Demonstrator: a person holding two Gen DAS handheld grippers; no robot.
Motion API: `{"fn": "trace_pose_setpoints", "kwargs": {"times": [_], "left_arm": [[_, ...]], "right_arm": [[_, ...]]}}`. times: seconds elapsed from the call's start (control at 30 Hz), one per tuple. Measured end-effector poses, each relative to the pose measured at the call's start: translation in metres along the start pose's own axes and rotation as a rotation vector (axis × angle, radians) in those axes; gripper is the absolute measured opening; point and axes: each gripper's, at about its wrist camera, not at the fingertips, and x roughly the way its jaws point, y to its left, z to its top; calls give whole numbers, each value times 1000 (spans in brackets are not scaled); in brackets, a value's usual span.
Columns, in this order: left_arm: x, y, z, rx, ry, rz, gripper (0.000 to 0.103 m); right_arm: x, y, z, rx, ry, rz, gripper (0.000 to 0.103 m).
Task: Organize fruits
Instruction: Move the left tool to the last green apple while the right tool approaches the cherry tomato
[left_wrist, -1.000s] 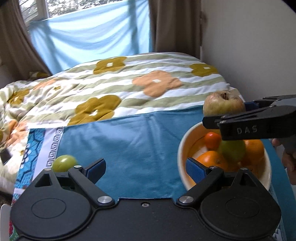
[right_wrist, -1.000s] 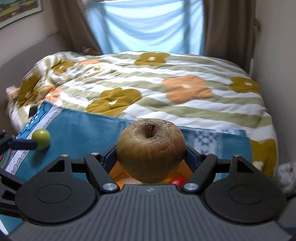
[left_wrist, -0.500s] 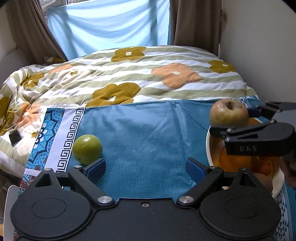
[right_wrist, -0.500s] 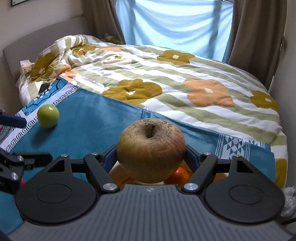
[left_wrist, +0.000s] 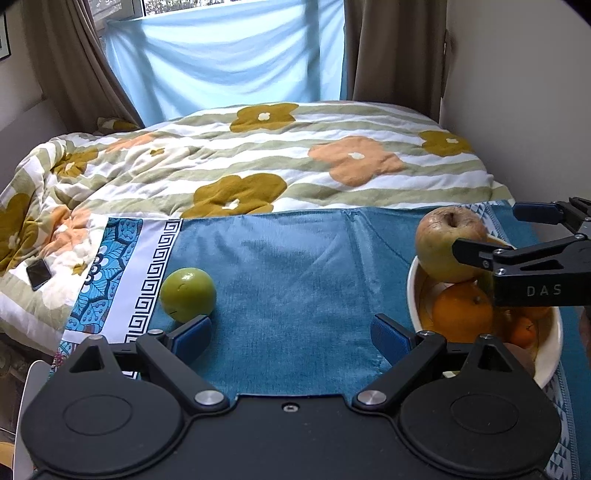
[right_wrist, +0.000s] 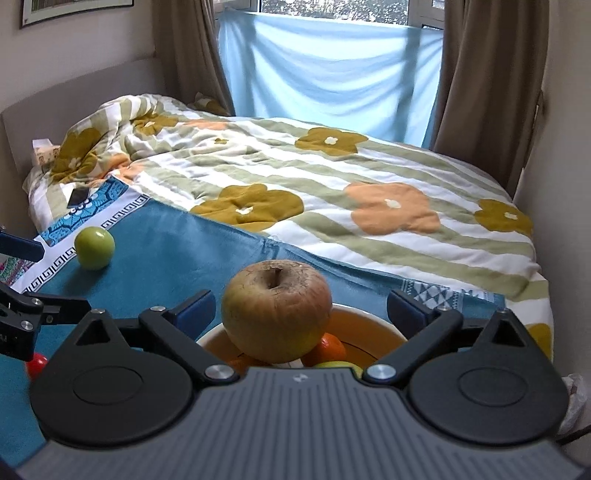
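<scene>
A bed under a flowered duvet (left_wrist: 295, 162) fills the room, with a teal cloth (left_wrist: 295, 280) spread over its near end. One bowl (left_wrist: 415, 295) sits at the right of the left-wrist frame, holding at least two oranges (left_wrist: 461, 310). One brownish apple (right_wrist: 277, 310) rests on top of the fruit pile, between the spread-apart fingers of the right hand-held gripper (right_wrist: 301, 308). One green apple (left_wrist: 188, 290) lies at lower left, just beyond the left finger of the empty, spread-apart left hand-held gripper (left_wrist: 291, 332).
</scene>
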Motion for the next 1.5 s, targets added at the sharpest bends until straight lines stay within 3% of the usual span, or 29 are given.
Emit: {"fn": "trace_pose_setpoints", "kwargs": {"times": [0.5, 0.83, 1.13, 1.5], "left_arm": [[-84, -9, -24, -66, -125, 20, 96], [-124, 9, -44, -76, -136, 42, 103], [-114, 73, -39, -45, -101, 25, 103], [-60, 135, -17, 140, -50, -63, 103]], "right_arm": [[-92, 12, -8, 26, -35, -14, 103], [-131, 38, -18, 47, 0, 22, 103], [-126, 94, -35, 127, 73, 26, 103], [-80, 167, -48, 297, 158, -43, 103]]}}
